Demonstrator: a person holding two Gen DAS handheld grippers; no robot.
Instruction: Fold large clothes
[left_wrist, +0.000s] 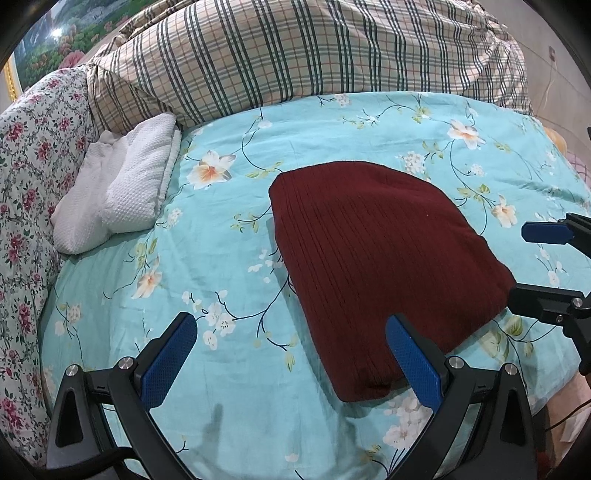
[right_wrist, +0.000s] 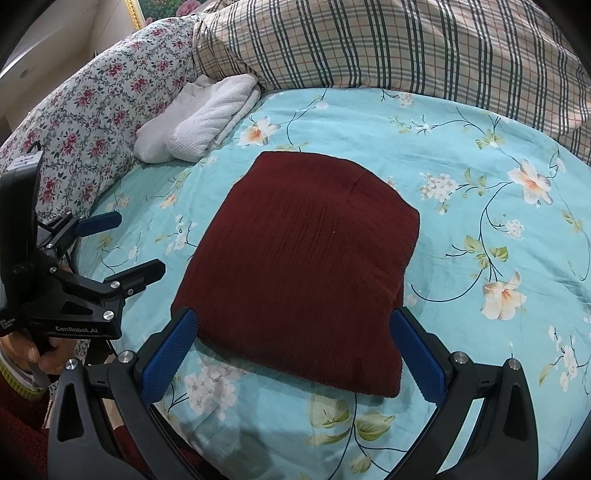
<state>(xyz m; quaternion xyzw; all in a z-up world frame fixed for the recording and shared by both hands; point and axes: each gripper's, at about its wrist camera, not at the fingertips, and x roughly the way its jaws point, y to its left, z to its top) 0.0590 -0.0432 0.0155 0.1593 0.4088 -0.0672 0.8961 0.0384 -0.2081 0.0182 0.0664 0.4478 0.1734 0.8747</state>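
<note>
A dark red ribbed sweater lies folded into a compact rectangle on the turquoise floral bedsheet; it also shows in the right wrist view. My left gripper is open and empty, just left of the sweater's near corner. My right gripper is open and empty, its blue pads level with the sweater's near edge. The right gripper also shows at the right edge of the left wrist view, and the left gripper at the left of the right wrist view.
A folded white towel lies at the far left of the bed. A plaid quilt is heaped along the back. A rose-print quilt runs down the left side. The bed's near edge is just below the grippers.
</note>
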